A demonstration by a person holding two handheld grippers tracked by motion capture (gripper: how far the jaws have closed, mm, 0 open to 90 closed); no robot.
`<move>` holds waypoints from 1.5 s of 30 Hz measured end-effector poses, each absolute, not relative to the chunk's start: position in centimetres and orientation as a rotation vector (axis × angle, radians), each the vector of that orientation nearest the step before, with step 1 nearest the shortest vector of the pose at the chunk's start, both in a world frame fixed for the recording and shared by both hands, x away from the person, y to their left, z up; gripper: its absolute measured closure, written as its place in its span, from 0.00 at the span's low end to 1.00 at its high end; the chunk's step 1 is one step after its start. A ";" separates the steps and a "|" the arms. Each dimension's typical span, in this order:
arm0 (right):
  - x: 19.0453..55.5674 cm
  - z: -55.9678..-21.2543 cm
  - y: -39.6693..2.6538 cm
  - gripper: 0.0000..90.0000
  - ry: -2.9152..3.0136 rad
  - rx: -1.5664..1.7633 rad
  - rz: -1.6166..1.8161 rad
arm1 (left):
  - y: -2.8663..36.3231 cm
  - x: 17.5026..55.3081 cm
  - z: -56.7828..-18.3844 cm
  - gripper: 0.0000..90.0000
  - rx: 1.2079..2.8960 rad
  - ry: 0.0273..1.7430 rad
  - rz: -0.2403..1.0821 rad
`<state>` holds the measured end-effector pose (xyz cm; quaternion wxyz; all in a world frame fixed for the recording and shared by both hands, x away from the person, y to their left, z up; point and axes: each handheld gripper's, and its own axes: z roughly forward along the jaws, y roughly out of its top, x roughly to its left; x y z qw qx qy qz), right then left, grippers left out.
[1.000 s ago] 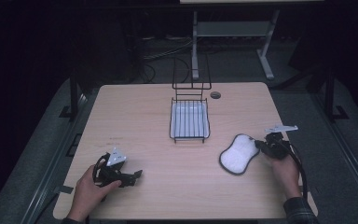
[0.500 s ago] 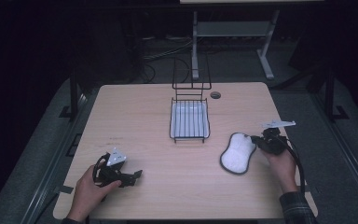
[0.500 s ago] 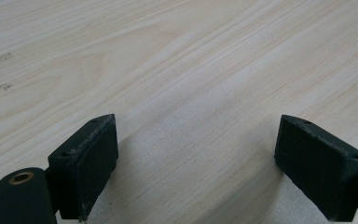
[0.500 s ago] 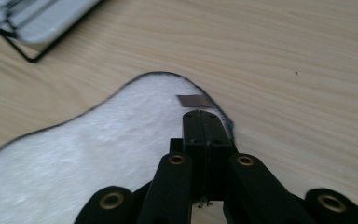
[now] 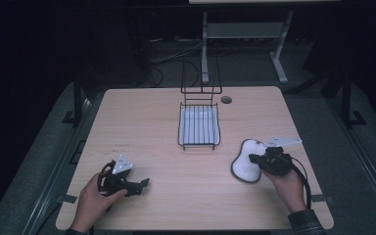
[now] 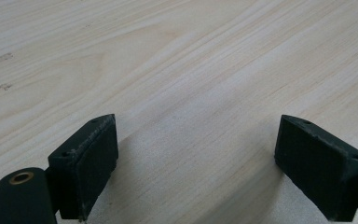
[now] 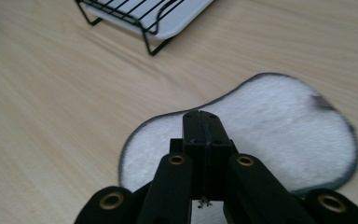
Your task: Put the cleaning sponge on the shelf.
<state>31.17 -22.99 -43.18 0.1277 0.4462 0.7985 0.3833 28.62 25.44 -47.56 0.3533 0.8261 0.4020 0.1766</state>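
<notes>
A white fluffy pad with a dark rim (image 5: 243,166) lies flat on the wooden table (image 5: 142,122) at the front right. My right gripper (image 5: 253,159) hovers over the pad's right part with its jaws pressed together. In the right gripper view the closed tips (image 7: 203,115) sit above the white pad (image 7: 279,121), and nothing shows between them. My left gripper (image 5: 145,183) rests at the front left, pointing right. Its jaws (image 6: 196,154) stand wide apart over bare wood.
A black wire rack holding a white tray (image 5: 199,126) stands at the table's middle back, its near corner in the right gripper view (image 7: 142,16). A round cable hole (image 5: 226,100) sits behind it. Dark floor and desk legs surround the table.
My right gripper has shifted left, from beside the pad's right edge to over the pad. The left gripper and the rack have stayed where they were.
</notes>
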 end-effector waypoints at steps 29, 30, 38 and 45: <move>29.2 -45.4 -20.8 1.00 2.452 1.264 1.048 | 25.4 28.6 -47.6 0.14 2.136 1.039 0.457; 29.1 -45.4 -21.0 1.00 2.450 1.267 1.052 | 25.4 28.6 -47.6 0.14 2.136 1.040 0.457; 28.4 -45.4 -22.1 1.00 2.438 1.291 1.052 | 25.4 28.6 -47.6 0.14 2.136 1.040 0.457; 28.0 -45.4 -23.5 1.00 2.424 1.316 1.049 | 25.4 28.6 -47.6 0.14 2.136 1.039 0.457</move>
